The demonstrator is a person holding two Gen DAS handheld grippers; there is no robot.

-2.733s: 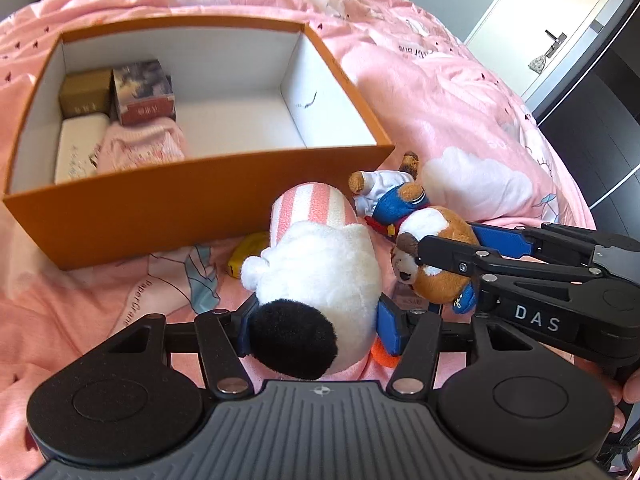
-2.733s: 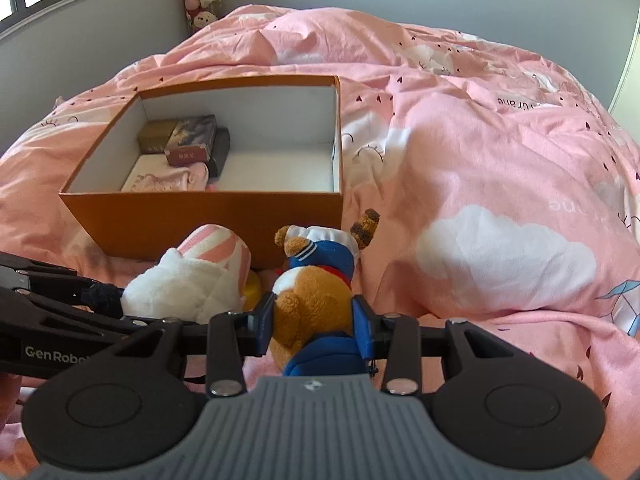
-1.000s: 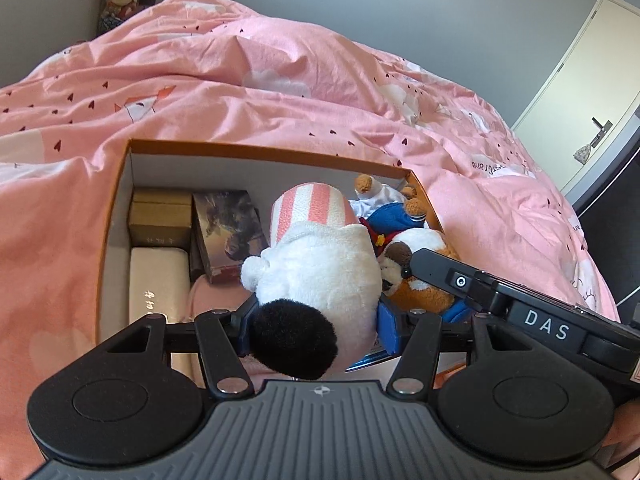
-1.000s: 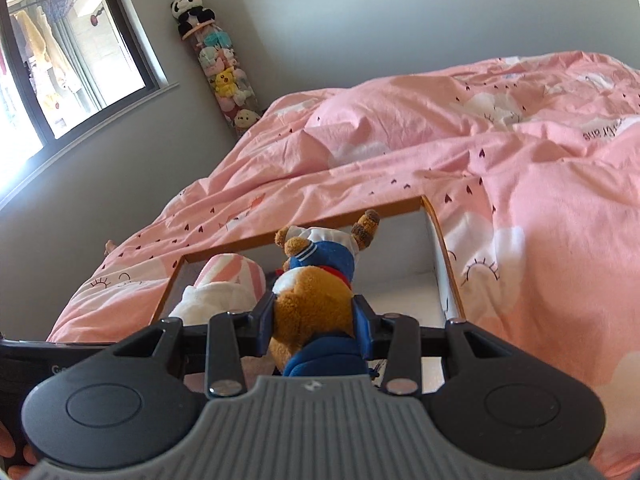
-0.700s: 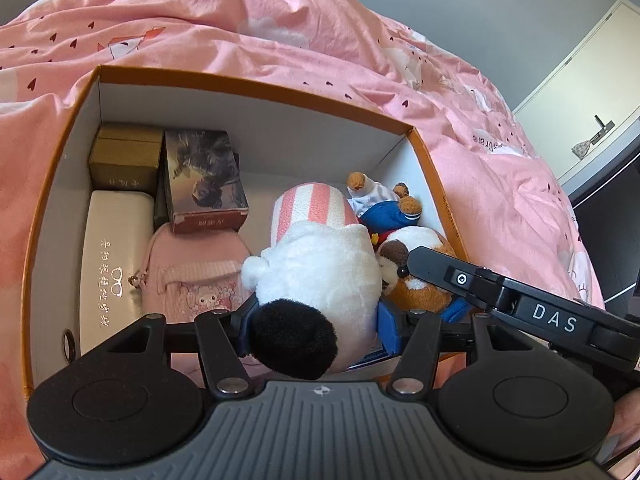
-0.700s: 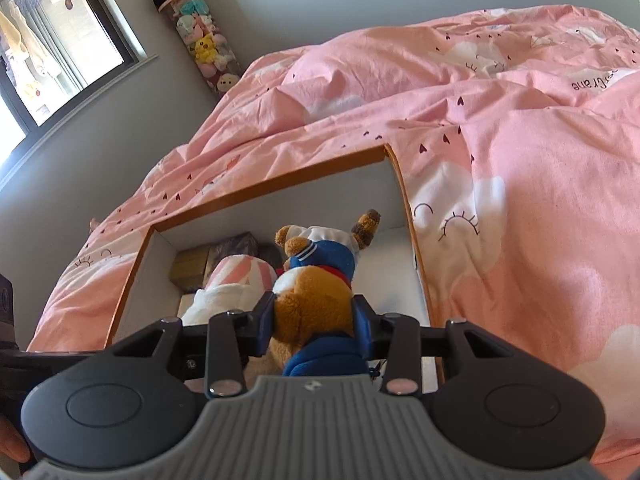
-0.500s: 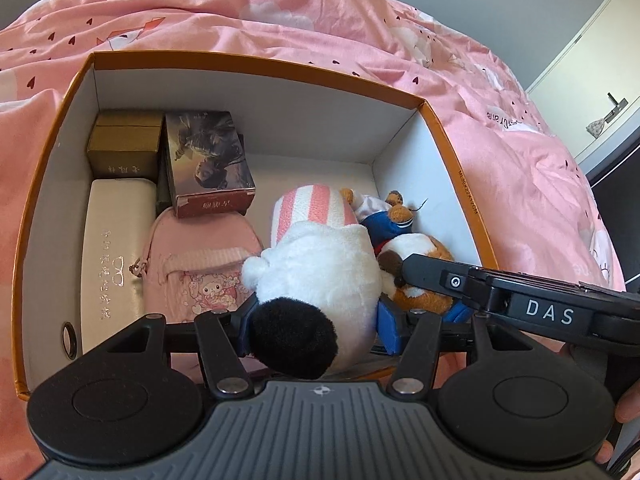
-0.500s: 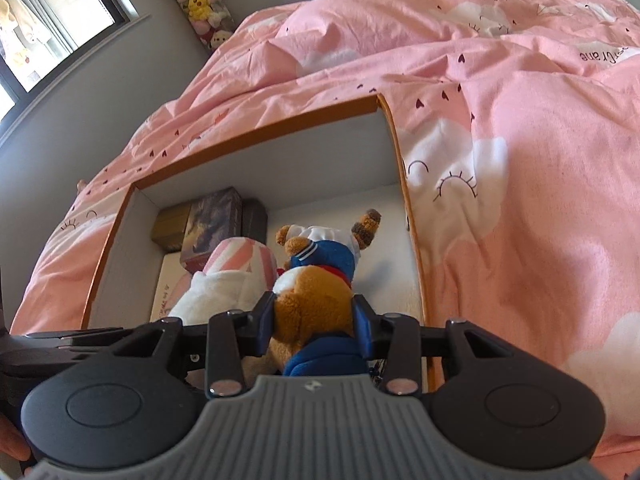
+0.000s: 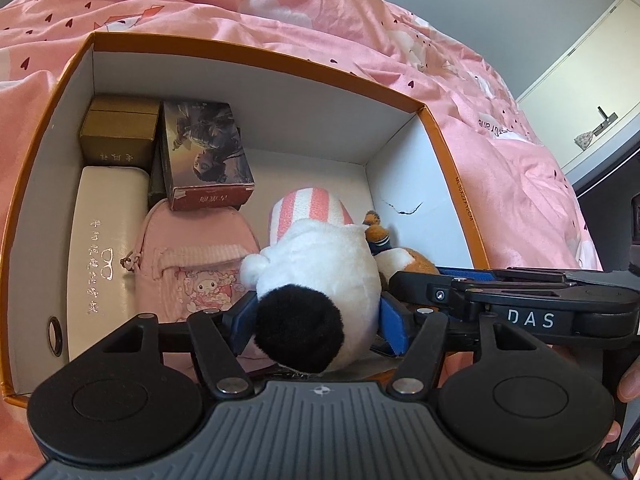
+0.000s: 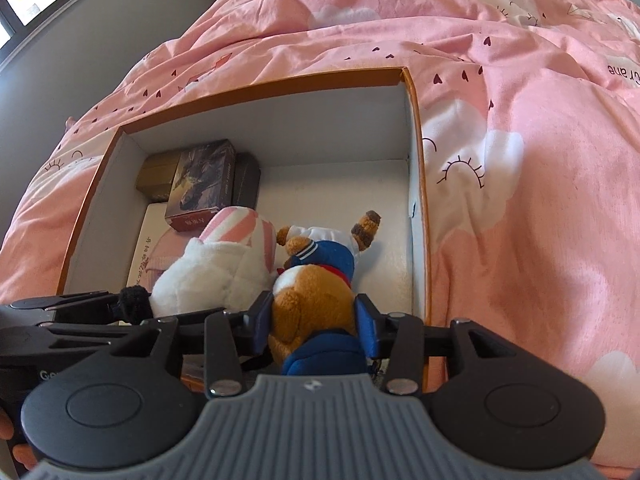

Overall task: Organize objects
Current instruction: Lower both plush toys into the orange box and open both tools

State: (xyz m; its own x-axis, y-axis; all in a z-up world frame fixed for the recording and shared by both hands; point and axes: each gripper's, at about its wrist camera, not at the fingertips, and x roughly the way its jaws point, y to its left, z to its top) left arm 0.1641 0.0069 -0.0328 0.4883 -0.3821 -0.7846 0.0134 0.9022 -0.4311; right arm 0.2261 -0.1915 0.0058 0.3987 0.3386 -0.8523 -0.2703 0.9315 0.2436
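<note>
plush fills both grips. left gripper [image 9: 316, 326] has just been widening its jaws, blue pads beside a round, fluffy white toy [image 9: 324, 264] with a black pompom and a pink-striped end; whether they press it i cannot tell. right gripper [image 10: 314, 322], also just widening, flanks a fuzzy brown bear [image 10: 316, 296] in a blue sailor top, contact unclear. both toys are low inside the orange cardboard box [image 9: 256, 50], white-lined, on a rumpled pink duvet [image 10: 520, 128]. beside them lie a smooth cream glasses case [image 9: 104, 236], a pink knit-trimmed pouch [image 9: 196, 256], a gold carton [image 9: 120, 132] and a glossy printed carton [image 9: 206, 152].
</note>
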